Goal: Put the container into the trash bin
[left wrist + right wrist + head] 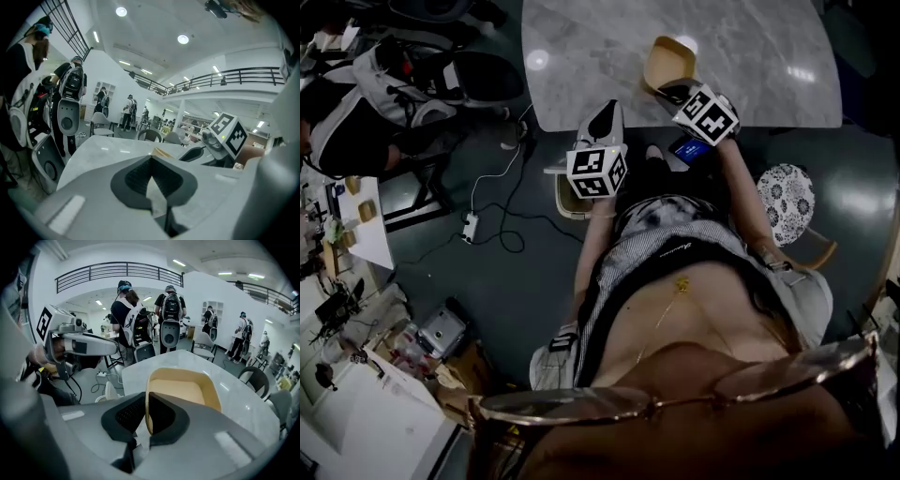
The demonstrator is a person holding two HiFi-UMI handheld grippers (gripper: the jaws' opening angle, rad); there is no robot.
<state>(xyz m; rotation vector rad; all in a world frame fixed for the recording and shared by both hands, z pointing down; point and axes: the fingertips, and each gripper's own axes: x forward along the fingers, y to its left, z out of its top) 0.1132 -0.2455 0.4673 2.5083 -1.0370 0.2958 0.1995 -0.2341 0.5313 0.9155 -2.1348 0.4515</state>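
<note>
Tan and thin-walled, the container (180, 390) hangs from your right gripper (146, 395), whose 2 dark pads pinch its near wall, 1 pad inside the rim and 1 outside. That edge grip looks chosen because the wall is the only part slim enough for the jaws, and it lets 1 gripper carry the whole thing.

From the head view the container (668, 61) sits over the near edge of the marble table (750, 56), with the right gripper (667, 86) reaching it from your side. Whether its base touches the marble cannot be told.

Inside, it shows only a bare tan floor, so nothing looks likely to spill if you tip it.

Your left gripper (151, 158) has its jaws pressed together at the tips with nothing between them. In the head view that left gripper (611, 106) is held off to the side of the container, apart from it, which keeps it out of the way.

No trash bin can be picked out with certainty in any view, so finding it is your next need.
</note>
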